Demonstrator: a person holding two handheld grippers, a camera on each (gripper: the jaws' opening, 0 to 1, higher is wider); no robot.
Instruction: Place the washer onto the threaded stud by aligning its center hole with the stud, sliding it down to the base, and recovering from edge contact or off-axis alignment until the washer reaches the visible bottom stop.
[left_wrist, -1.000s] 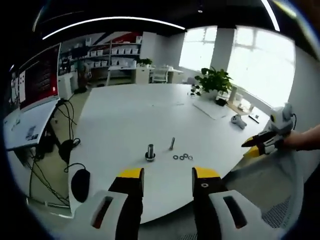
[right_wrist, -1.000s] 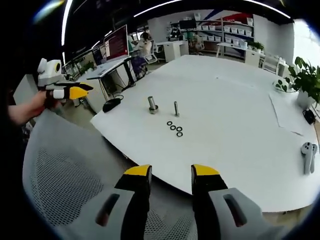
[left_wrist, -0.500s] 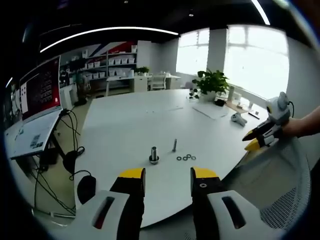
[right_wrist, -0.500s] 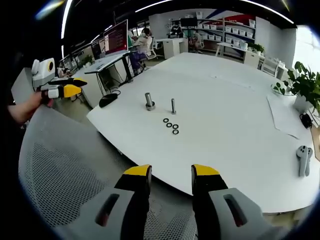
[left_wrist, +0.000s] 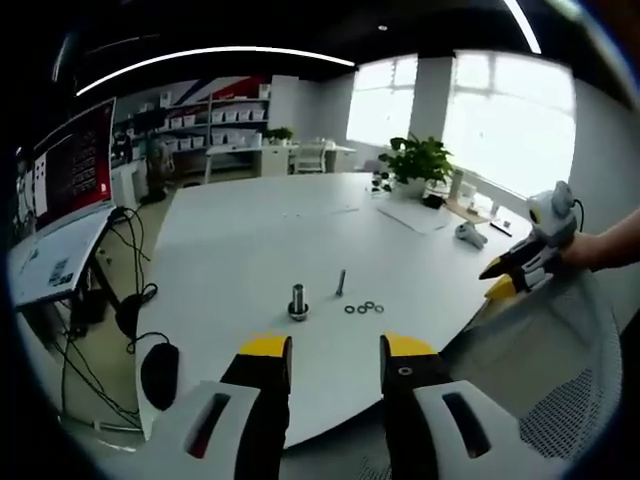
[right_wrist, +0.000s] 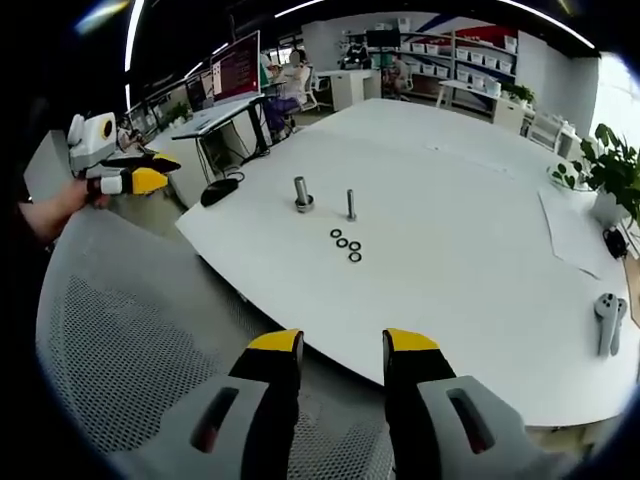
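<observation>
1. Daylight pours through the tall bright windows (left_wrist: 500, 120), which are blown out to near white.
2. Curved white ceiling light strips (left_wrist: 215, 55) glow overhead against a dark ceiling.
3. The wide white round tabletop (right_wrist: 470, 230) is evenly lit, with soft, faint shadows.
4. Fisheye bending grows toward the edges, where detail smears.

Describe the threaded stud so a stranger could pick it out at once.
On the big white table, near the edge facing the mesh chair, two metal posts stand above a short row of washers. The threaded stud is the thin, plain one; its neighbour is thicker, with a wide base.
</observation>
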